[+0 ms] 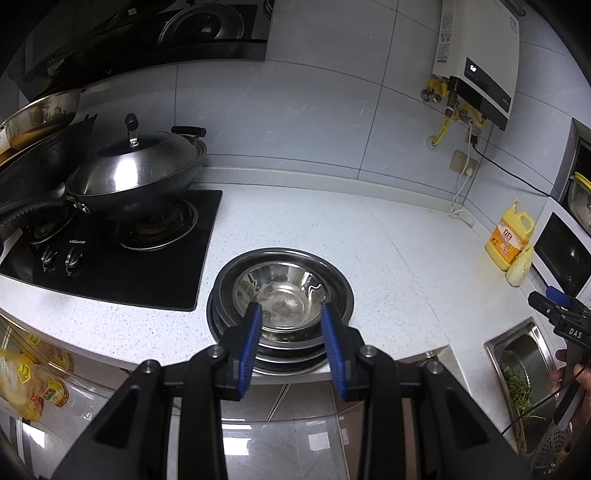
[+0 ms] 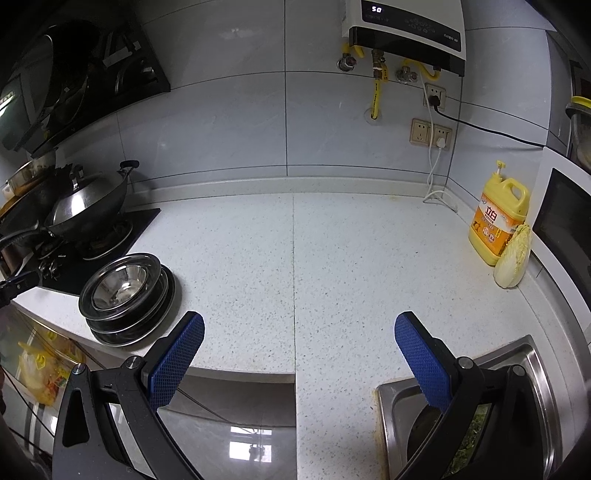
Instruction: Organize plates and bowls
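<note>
- Our left gripper [image 1: 291, 315] hangs in front of the stack at the counter's near edge, jaws partly open with a clear gap between the blue pads [image 1: 251, 343]; we see nothing gripped between them.
- Our right gripper [image 2: 299, 325] stands wide open over the bare speckled counter [image 2: 332, 240], holding nothing.
- The stack of steel plates [image 1: 284, 356] sits near the front edge of the counter, just beside the black hob [image 1: 122, 269]. A shiny steel bowl [image 1: 284, 291] is nested on top of it, upright; we see no food in it, only reflections.
- From the right wrist view the same stack lies to the left, well apart from the right gripper.
- On the hob a wok [image 1: 136, 184] sits on the burner under a domed metal lid [image 1: 136, 166]; what it holds is hidden.
- To the right a steel sink [image 2: 472, 398] is set into the counter; inside it we see a metal basin with green leafy matter.
- Farther back on the right stands a yellow detergent jug [image 2: 498, 225], with a piece of pale cabbage [image 2: 513, 258] touching it.
- On the wall above hangs a water heater [image 2: 406, 33].
</note>
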Available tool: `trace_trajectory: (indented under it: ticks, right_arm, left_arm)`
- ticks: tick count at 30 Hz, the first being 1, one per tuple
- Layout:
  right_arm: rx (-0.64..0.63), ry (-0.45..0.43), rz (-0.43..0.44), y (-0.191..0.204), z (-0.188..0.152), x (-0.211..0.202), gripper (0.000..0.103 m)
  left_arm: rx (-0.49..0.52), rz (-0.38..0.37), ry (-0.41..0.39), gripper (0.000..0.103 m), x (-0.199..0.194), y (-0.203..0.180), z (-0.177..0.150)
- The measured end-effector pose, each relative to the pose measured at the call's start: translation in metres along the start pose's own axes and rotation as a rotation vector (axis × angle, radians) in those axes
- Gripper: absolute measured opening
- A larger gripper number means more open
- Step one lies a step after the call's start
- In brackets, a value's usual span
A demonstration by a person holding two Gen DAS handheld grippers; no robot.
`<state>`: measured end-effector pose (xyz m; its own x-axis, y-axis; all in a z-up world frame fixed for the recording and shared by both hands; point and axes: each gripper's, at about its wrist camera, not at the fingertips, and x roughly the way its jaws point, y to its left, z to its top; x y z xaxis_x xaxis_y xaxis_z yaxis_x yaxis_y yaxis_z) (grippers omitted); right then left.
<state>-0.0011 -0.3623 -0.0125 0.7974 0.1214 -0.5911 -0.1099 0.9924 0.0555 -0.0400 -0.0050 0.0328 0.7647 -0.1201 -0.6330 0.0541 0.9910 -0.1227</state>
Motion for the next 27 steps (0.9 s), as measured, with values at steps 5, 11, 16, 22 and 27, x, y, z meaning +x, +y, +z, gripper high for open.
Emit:
trace_trajectory:
  ticks: [5, 11, 16, 22, 27]
  right_arm:
    - [-0.004, 0.001, 0.001, -0.001, -0.001, -0.001, 0.102]
    - [-0.007, 0.007, 0.004, -0.003, -0.003, -0.001, 0.102]
    - [-0.002, 0.010, -0.001, -0.007, -0.006, -0.002, 0.102]
    - [0.010, 0.013, -0.010, -0.016, -0.009, -0.004, 0.102]
    - [0.017, 0.014, -0.017, -0.024, -0.011, -0.006, 0.102]
  left_arm:
    - [0.009, 0.012, 0.002, 0.032, -0.001, -0.004, -0.003]
    - [0.016, 0.025, 0.021, 0.032, 0.004, -0.012, -0.005]
    - [0.018, 0.039, 0.056, 0.033, 0.013, -0.019, -0.008]
    - [0.040, 0.047, 0.059, 0.062, 0.018, -0.032, -0.012]
    - [0.048, 0.055, 0.062, 0.062, 0.020, -0.040, -0.012]
